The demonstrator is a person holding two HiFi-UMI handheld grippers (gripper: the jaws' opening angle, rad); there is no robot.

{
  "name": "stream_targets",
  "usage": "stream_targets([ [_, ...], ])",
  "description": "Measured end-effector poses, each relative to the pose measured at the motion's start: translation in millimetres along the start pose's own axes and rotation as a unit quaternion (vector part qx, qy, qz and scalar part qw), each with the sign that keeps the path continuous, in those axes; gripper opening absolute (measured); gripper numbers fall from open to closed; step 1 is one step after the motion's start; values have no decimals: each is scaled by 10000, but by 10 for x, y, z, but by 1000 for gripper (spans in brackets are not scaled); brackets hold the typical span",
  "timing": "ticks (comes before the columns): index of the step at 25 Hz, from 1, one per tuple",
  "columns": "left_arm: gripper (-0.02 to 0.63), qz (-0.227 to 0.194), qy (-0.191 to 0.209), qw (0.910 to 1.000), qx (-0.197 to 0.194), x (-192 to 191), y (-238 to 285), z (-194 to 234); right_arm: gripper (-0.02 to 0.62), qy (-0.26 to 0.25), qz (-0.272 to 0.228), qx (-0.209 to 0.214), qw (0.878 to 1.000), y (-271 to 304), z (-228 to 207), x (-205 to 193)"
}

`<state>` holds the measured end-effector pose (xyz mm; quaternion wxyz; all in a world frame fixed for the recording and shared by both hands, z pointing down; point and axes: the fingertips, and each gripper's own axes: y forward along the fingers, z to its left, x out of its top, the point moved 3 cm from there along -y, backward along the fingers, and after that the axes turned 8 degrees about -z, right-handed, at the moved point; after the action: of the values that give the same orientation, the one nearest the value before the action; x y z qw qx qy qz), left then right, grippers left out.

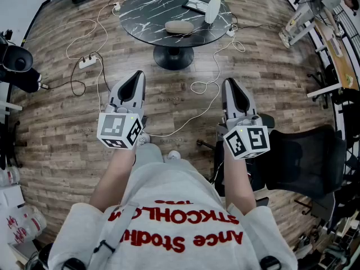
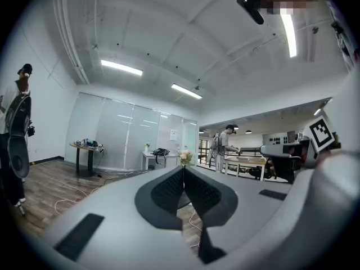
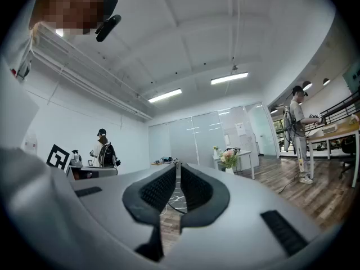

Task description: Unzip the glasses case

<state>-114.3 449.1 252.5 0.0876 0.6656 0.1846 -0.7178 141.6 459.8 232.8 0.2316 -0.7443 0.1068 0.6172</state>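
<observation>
We've got the glasses case (image 1: 179,26) up at twelve o'clock, a beige oval lying flat on the dark marbled table (image 1: 140,13). Our left gripper (image 1: 136,76) is pinched together and empty. The right gripper (image 1: 230,84) shows a thin slit, holding nothing.

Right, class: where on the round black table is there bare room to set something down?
The left half of the table is bare, from its rim to the glasses case; a narrower bare strip runs along the near rim. The far right is crowded: the vase and a flat dark item sit close together.
</observation>
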Motion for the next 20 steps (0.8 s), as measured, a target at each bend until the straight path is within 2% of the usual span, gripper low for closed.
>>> stream_targets([
  [6, 9, -14, -78, 10000, 50, 35, 37, -34, 37, 5, 74, -116, 9999, 16, -81, 35],
  [11, 9, 61, -131, 9999, 26, 6, 89, 41, 38, 246, -75, -157, 9995, 110, -108, -13],
  [16, 9, 60, -188, 9998, 103, -96, 331, 288, 38, 186, 126, -71, 9997, 415, -131, -191],
  [20, 9, -139, 3, 9997, 198, -161, 677, 541, 38, 136, 269, -171, 9994, 781, -311, -333],
])
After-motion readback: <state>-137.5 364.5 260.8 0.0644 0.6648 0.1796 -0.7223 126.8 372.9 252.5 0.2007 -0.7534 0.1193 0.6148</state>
